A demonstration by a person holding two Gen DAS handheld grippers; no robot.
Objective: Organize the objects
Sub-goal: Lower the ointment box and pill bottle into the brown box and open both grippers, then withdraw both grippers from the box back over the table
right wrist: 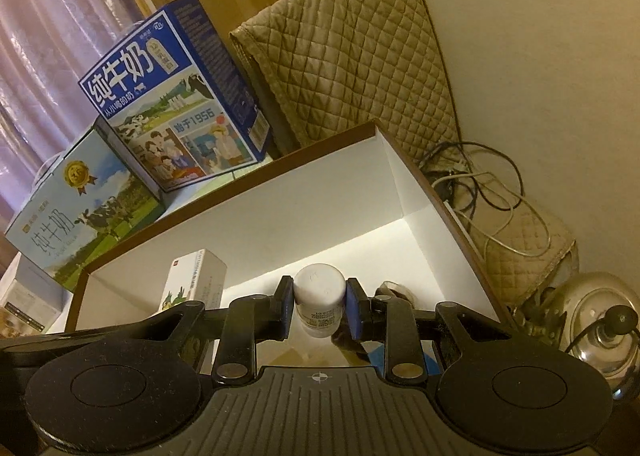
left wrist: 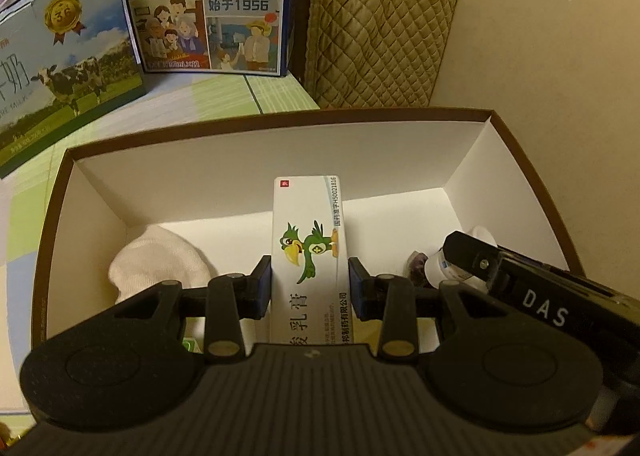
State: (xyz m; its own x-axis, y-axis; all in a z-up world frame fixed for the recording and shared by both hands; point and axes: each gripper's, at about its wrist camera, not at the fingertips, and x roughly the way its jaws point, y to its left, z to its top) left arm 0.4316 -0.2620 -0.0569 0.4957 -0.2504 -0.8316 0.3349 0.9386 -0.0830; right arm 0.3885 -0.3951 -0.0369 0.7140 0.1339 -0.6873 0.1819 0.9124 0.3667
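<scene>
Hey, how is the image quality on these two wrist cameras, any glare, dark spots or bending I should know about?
Left wrist view: dim warm light, strong fisheye bowing of the open box rim, dark corners, text on the ointment carton sharp. Right wrist view: same yellow cast, tilted horizon, a bright strip across the box floor behind the white bottle, the glass lid at right glints, foreground gripper body very dark.

White carton (left wrist: 306, 248), green parrot print; white bottle (right wrist: 320, 302); brown-rimmed white box (left wrist: 280, 160).

"始于1956" and "纯牛奶" on blue milk carton (right wrist: 176, 96); "DAS" on right tongs (left wrist: 544, 310).
</scene>
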